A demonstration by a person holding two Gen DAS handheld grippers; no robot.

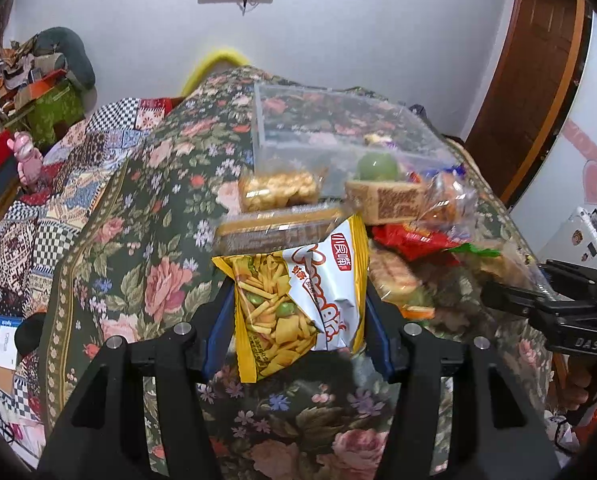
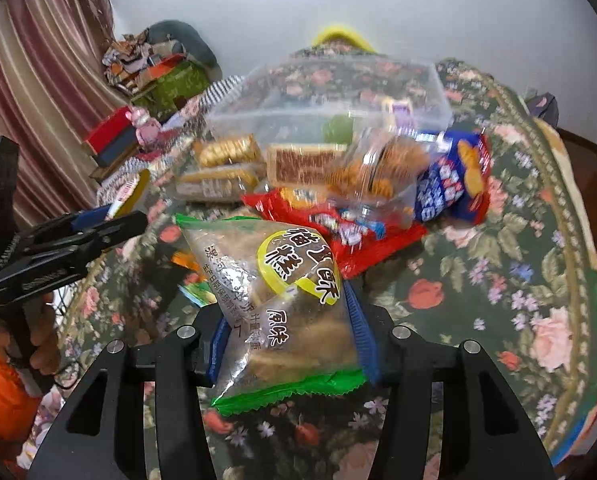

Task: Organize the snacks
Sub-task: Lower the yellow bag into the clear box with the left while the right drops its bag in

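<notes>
Still unfilled: clear rectangular plastic storage box (image 1: 338,120) on floral-cloth tabletop (image 1: 146,208), pile of mixed snack packets (image 2: 358,184) just before it. Left claw (image 1: 298,312) clamped on yellow-and-white crisp bag (image 1: 298,304); right claw (image 2: 288,332) clamped on green-edged transparent pastry packet (image 2: 282,304). Risks: slippery film sliding from pads, contents crushed, both arms colliding at box, pile knocked off edge.

We count two grippers, each clamping one packet: the left gripper (image 1: 298,312) on one yellow snack bag (image 1: 298,304), the right gripper (image 2: 286,328) on one green-edged clear packet (image 2: 274,304). At twelve o'clock stands one clear plastic box (image 2: 426,88). Before it lie one red packet (image 2: 362,248), one blue packet (image 2: 454,176) and two clear biscuit packs (image 2: 228,152).
</notes>
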